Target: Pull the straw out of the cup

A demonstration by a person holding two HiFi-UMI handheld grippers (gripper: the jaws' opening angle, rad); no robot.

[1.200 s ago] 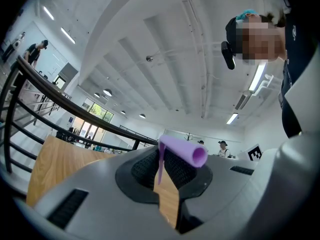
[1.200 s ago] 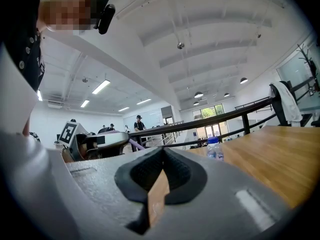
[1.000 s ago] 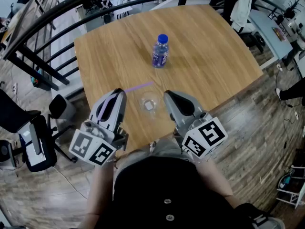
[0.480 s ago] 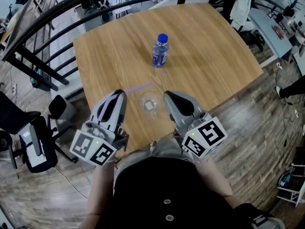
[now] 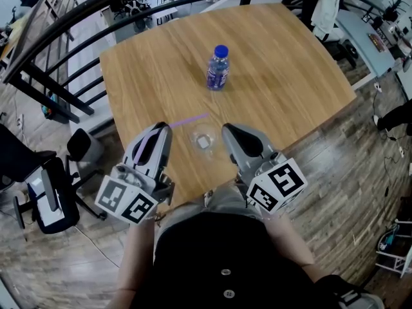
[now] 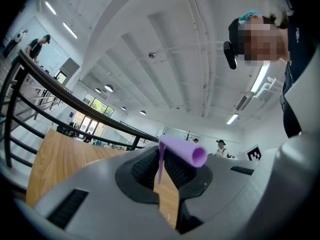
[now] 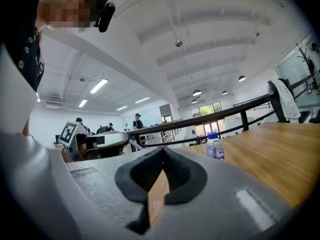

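Observation:
A clear plastic cup [image 5: 203,139] stands on the wooden table [image 5: 277,56] near its front edge, between my two grippers. My left gripper [image 5: 161,127] is shut on one end of a purple straw [image 5: 188,119]. The straw sticks out to the right, beyond the cup and outside it. In the left gripper view the straw [image 6: 182,151] lies crosswise, pinched at the pads. My right gripper [image 5: 226,129] is to the right of the cup, its jaws together with nothing between them [image 7: 162,154]. The right gripper view shows no cup.
A small water bottle with a blue cap [image 5: 217,68] stands upright toward the middle of the table, also visible in the right gripper view as the bottle [image 7: 215,147]. A black railing [image 5: 77,18] runs behind the table. Office chairs [image 5: 45,192] stand on the floor at the left.

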